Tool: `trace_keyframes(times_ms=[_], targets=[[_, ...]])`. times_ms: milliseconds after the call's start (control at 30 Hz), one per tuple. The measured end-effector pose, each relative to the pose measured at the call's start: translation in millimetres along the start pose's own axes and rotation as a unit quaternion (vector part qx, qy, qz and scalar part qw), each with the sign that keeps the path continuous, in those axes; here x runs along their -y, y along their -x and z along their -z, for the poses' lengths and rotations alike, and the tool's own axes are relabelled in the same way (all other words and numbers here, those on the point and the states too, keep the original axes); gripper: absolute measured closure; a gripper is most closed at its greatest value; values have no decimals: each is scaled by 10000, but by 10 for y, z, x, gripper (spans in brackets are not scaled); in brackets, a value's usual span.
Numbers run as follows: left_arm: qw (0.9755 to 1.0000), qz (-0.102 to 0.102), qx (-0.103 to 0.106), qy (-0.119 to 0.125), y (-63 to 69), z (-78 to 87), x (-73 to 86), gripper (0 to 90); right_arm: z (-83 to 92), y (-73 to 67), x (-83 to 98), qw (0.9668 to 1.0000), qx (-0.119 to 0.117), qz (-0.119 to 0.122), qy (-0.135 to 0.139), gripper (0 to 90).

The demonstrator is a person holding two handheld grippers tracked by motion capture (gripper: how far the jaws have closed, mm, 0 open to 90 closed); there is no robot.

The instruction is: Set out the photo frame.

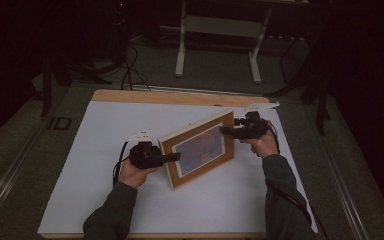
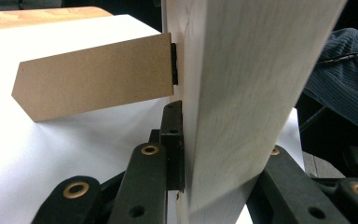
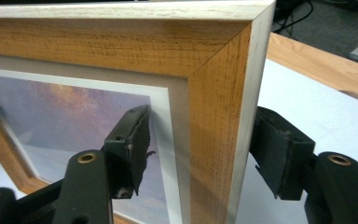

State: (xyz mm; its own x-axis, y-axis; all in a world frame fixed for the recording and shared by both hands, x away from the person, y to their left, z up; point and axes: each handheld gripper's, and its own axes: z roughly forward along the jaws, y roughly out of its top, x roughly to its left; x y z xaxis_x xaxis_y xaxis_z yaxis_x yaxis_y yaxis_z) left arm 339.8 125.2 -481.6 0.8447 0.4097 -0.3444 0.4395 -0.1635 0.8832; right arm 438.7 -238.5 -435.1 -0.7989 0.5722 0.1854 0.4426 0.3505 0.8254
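A wooden picture frame (image 1: pixel 202 150) with a purple-toned picture stands upright at a slant on the white sheet (image 1: pixel 105 165). My left gripper (image 1: pixel 172 156) is shut on the frame's left edge. In the left gripper view its jaws (image 2: pixel 223 140) clamp the pale side of the frame (image 2: pixel 242 102), and the brown easel stand (image 2: pixel 98 77) juts from the back. My right gripper (image 1: pixel 226 131) straddles the upper right corner. In the right gripper view its pads (image 3: pixel 205 149) stand a little off the frame (image 3: pixel 214 116), one before the glass and one behind.
The sheet covers a wooden table whose bare edge (image 1: pixel 180 96) shows at the back. Beyond it on the dark floor are a metal stand (image 1: pixel 215 45) and cables (image 1: pixel 130 65). A sleeve (image 2: pixel 340 60) shows behind the frame.
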Motion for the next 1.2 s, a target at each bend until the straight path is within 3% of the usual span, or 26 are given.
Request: trace_keyframes(times_ms=[200,367,633,733,800,867,1200], targets=[[10000,-20,-70,6,-29,0,-15,759,-2,34,26,9998,-127,-108,73,409],[9989,64,-461,64,-66,10,-36,774,57,56,59,9997,-137,-181,61,499],[9986,86,-504,133,-78,4,-38,777,98,76,106,9995,-146,-237,150,542],[9987,66,-492,146,-80,-2,-38,778,91,93,104,9992,-197,-296,156,515],[9987,53,-492,137,-86,-19,-45,778,50,121,107,9984,-327,-457,110,463],[9987,44,-499,130,-85,-19,-46,778,40,116,108,9984,-338,-436,98,463],[9979,36,-630,168,-118,-37,-72,770,146,161,209,9982,-192,-472,308,607]])
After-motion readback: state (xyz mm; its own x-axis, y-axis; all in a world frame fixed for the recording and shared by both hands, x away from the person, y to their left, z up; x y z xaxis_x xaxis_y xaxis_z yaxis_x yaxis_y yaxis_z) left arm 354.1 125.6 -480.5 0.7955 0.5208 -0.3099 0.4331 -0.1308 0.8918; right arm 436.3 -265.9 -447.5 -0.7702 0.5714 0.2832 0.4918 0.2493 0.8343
